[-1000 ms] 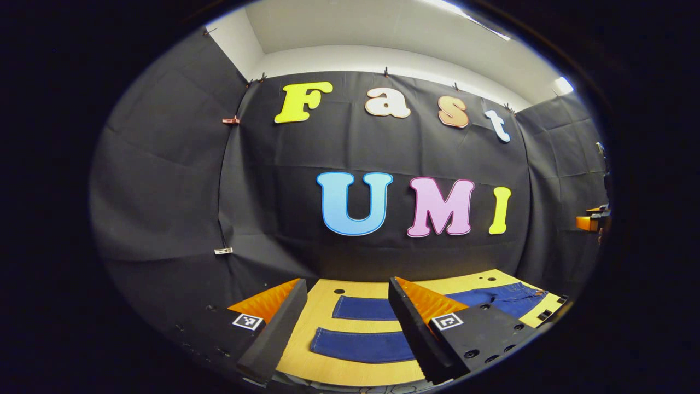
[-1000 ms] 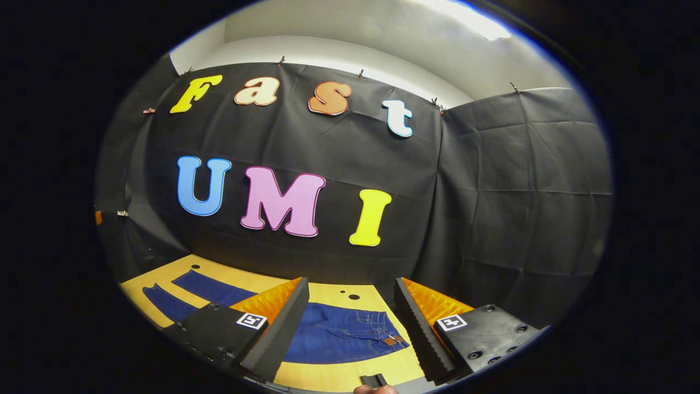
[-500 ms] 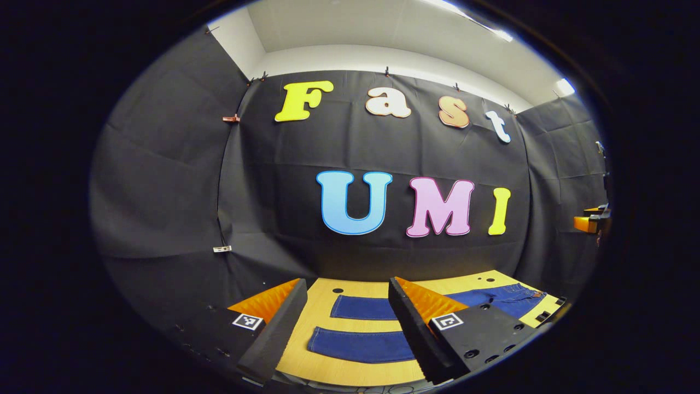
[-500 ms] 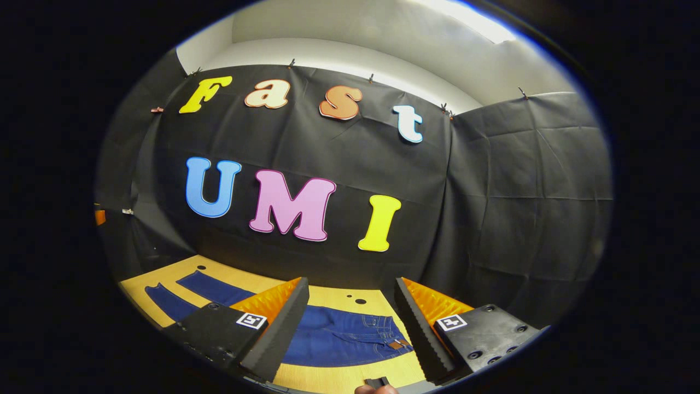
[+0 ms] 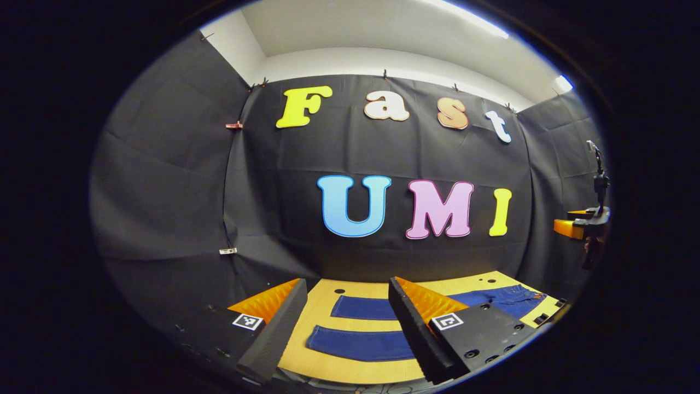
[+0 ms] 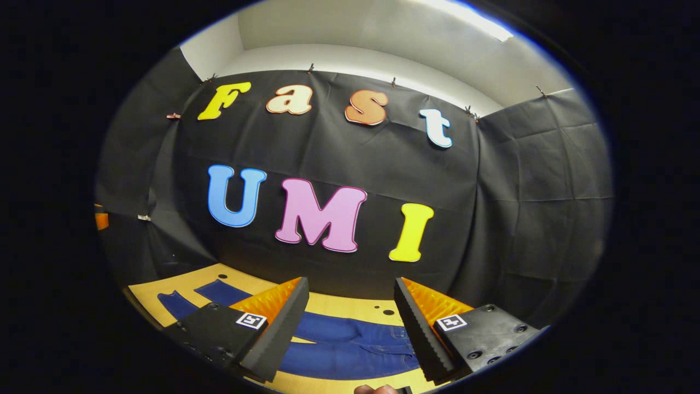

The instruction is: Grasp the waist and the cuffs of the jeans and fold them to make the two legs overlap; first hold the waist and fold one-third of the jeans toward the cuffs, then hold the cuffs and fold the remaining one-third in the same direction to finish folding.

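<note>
Jeans (image 5: pixel 361 343) lay flat with legs apart, both grippers, left (image 5: pixel 344 328) and right (image 6: pixel 350 328), hung wide open above, and a crooked grab could have bunched them.

Left gripper (image 5: pixel 343 328): wedge fingers w/ ribbed inner faces, black mounts w/ screw holes, square b/w marker tags. Right gripper (image 6: pixel 350 328): same build, tags, screws.
</note>
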`<state>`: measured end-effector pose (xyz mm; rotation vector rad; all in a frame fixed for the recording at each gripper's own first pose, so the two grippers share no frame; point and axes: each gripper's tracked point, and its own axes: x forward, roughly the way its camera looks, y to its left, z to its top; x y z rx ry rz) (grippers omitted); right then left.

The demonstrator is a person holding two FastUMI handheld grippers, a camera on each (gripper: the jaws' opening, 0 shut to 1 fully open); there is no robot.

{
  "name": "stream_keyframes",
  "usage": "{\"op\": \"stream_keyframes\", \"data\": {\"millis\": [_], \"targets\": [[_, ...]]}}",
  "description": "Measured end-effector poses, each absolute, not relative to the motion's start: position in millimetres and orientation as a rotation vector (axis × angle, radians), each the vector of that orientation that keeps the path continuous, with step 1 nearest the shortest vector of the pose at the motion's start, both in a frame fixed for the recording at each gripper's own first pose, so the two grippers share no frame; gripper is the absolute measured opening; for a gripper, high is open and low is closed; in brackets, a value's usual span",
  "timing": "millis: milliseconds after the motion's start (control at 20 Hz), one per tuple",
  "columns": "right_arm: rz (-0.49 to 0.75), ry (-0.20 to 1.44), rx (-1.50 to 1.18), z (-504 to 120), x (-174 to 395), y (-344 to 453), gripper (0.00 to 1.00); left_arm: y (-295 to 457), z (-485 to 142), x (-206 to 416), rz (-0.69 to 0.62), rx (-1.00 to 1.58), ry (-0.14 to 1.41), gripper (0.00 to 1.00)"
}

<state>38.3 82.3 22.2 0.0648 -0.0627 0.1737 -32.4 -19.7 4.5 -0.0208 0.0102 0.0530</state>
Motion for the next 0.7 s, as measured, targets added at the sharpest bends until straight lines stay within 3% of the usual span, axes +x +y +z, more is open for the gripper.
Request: {"op": "stream_keyframes", "data": {"millis": [700], "targets": [[0.306, -0.061, 0.090, 22.6, 57.4, 133.0, 0.96, 5.8, 1.4, -71.7, 0.185, -0.015, 0.024, 0.96]]}}
